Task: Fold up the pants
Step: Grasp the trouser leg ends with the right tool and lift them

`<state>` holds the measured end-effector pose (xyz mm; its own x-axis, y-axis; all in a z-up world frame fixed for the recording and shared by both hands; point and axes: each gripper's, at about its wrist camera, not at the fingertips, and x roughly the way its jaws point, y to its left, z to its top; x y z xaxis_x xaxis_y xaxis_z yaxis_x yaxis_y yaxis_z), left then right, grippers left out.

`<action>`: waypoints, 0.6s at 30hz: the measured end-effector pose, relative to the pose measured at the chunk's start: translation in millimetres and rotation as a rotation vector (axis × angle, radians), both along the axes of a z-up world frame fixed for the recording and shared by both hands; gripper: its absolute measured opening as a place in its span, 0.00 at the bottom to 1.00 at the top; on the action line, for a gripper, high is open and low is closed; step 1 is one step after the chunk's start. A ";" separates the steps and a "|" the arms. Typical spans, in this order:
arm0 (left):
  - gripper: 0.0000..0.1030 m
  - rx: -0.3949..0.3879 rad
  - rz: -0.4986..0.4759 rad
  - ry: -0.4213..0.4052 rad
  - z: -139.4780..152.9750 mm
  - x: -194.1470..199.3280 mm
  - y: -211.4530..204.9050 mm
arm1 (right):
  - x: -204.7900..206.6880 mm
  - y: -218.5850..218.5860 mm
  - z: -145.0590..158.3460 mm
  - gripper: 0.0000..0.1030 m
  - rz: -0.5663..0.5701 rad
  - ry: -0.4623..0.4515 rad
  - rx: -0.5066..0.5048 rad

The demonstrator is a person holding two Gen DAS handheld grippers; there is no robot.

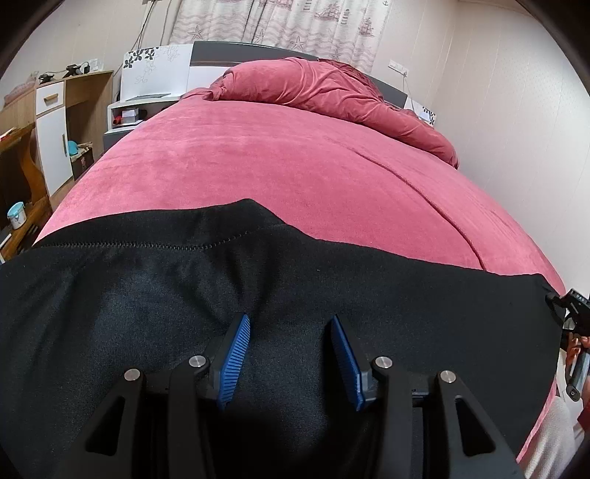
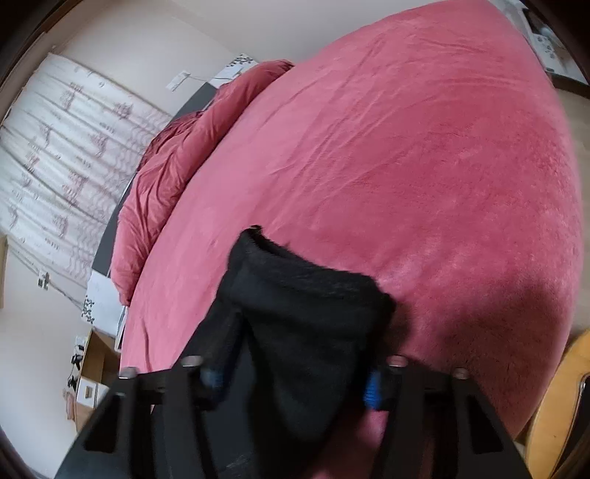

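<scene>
On the pink bed [image 1: 295, 165], black pants [image 1: 147, 294] between both tools' blue pads [image 1: 236, 346].

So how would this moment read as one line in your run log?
task: fold pants | left gripper: open over black pants | right gripper: bunched pants between fingers | surface: red bed cover

Matt black knit pants [image 1: 147, 287] — plush velvety bedspread [image 1: 295, 165].

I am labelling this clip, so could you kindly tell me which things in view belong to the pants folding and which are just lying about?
Part of the job:
black pants
pink bed cover they lie on
left gripper
right gripper

Just lying about:
bunched duvet
curtain
wooden cabinet
teal pot
</scene>
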<state>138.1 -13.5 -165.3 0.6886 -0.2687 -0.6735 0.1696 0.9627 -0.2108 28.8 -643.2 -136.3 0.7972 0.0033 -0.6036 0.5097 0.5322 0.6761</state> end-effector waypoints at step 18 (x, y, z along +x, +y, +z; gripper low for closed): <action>0.46 -0.032 -0.003 0.000 -1.6 0.7 7.5 | -6.6 17.8 43.9 0.21 -0.006 -0.009 0.031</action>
<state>138.8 -6.0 -166.9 0.6881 -0.2917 -0.6643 0.1721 0.9551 -0.2412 22.1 -625.4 -92.4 0.8027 0.0169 -0.5962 0.5067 0.5081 0.6965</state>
